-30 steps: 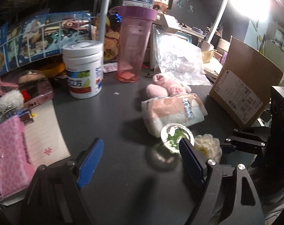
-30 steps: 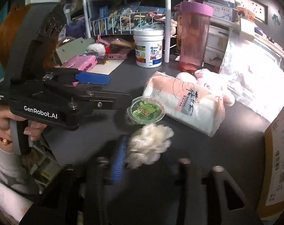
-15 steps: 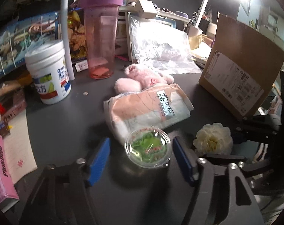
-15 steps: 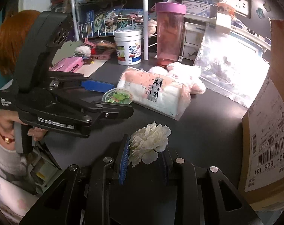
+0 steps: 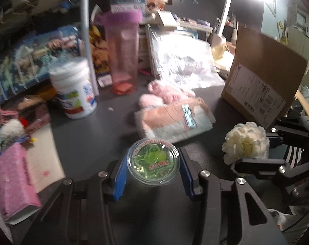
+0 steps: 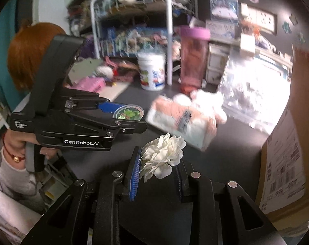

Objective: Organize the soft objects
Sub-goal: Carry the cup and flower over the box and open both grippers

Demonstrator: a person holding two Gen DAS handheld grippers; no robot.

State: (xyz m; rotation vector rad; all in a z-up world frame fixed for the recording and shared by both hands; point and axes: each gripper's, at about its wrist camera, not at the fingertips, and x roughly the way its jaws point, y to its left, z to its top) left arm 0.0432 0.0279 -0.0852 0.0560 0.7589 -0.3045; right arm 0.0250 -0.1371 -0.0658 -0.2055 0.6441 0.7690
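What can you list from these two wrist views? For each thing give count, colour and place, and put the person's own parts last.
Slime tub: one, clear with green inside, between the left gripper's blue pads.
Fabric flower: one, white, clamped in the right gripper.
Wrapped towel pack: one, peach and white, mid desk.
Plush toy: one, pink, just behind the pack.
Tumbler: one, pink with purple lid, upright at the back.
Jar: one, white, left of the tumbler.
Cardboard box: one, brown, right side.
Pink box: one, at the desk's left edge.
Wire rack: one, white, behind.
Left gripper: black, jaws closing around the tub.
Right gripper: black, shut.
Hand: one, holding the left gripper's handle.
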